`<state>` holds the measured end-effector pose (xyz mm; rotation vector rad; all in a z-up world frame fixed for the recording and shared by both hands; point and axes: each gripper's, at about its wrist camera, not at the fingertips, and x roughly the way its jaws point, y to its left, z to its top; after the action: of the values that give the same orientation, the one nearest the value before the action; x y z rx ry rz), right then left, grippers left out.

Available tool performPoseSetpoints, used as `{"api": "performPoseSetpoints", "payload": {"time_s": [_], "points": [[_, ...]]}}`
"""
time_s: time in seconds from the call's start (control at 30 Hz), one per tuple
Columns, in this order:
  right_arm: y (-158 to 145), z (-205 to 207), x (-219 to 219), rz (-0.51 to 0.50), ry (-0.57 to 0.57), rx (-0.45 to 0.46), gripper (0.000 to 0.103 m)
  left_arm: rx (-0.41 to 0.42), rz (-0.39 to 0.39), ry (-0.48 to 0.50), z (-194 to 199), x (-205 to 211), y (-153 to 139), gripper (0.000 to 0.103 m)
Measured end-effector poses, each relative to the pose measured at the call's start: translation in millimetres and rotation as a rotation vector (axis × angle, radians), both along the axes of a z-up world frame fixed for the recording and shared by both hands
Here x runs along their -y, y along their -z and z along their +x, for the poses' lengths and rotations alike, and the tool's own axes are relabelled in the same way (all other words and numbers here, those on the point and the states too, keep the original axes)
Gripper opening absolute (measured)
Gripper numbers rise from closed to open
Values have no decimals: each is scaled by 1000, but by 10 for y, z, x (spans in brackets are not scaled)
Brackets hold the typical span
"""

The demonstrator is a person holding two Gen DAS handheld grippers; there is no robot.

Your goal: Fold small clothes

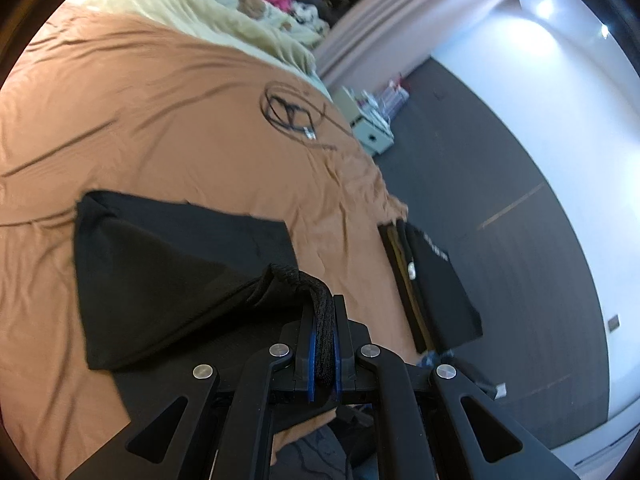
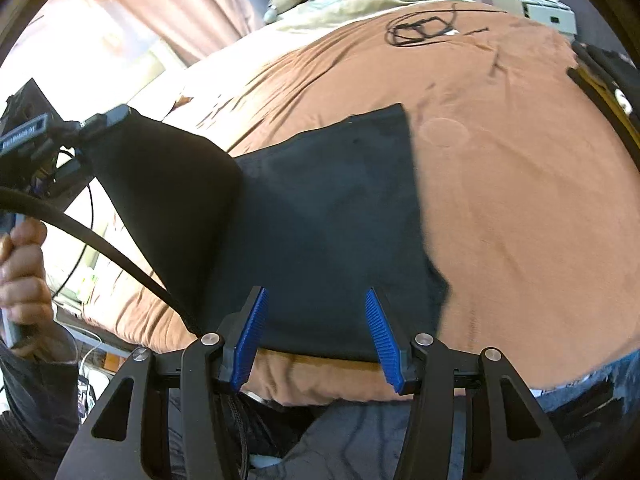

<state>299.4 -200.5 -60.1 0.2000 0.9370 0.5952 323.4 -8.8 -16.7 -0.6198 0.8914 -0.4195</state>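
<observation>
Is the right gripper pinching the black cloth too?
No, the right gripper is open, its blue fingers spread apart above the black cloth with nothing between them.

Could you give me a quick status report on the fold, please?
Left gripper shut on black garment, lifting one corner. Right gripper open, empty, above near edge. Cable coil far off.

Bed with brown cover (image 2: 520,220): black garment (image 2: 328,208) spread on it, black cable coil (image 2: 420,28) farther back.

Claw-mounted views, shared bedspread (image 1: 200,128) close below
</observation>
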Motion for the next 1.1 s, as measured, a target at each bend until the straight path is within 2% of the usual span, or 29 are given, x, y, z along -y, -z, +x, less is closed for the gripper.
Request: {"api": "performPoseSetpoints", "payload": {"time_s": [0.27, 0.33, 0.37, 0.4, 0.43, 0.47, 0.5, 0.73, 1.1], "points": [[73, -60, 243, 17, 16, -35, 49, -75, 29, 121, 67, 584, 316, 6], [85, -73, 261, 17, 9, -41, 49, -99, 42, 155, 58, 709, 383, 9], [83, -82, 263, 16, 5, -43, 49, -111, 43, 171, 56, 756, 412, 18], [83, -86, 259, 14, -2, -47, 49, -120, 40, 184, 48, 780, 434, 34], [88, -72, 264, 12, -9, -50, 49, -124, 35, 191, 35, 790, 458, 41], [87, -71, 255, 8, -17, -52, 49, -120, 32, 188, 14, 780, 469, 53], [83, -75, 244, 4, -26, -51, 49, -112, 40, 178, -19, 743, 472, 58], [79, 59, 123, -64, -70, -44, 49, -130, 99, 81, -129, 340, 618, 58], [126, 285, -301, -269, -189, -12, 49, -227, 133, -64, -367, -332, 1065, 58]]}}
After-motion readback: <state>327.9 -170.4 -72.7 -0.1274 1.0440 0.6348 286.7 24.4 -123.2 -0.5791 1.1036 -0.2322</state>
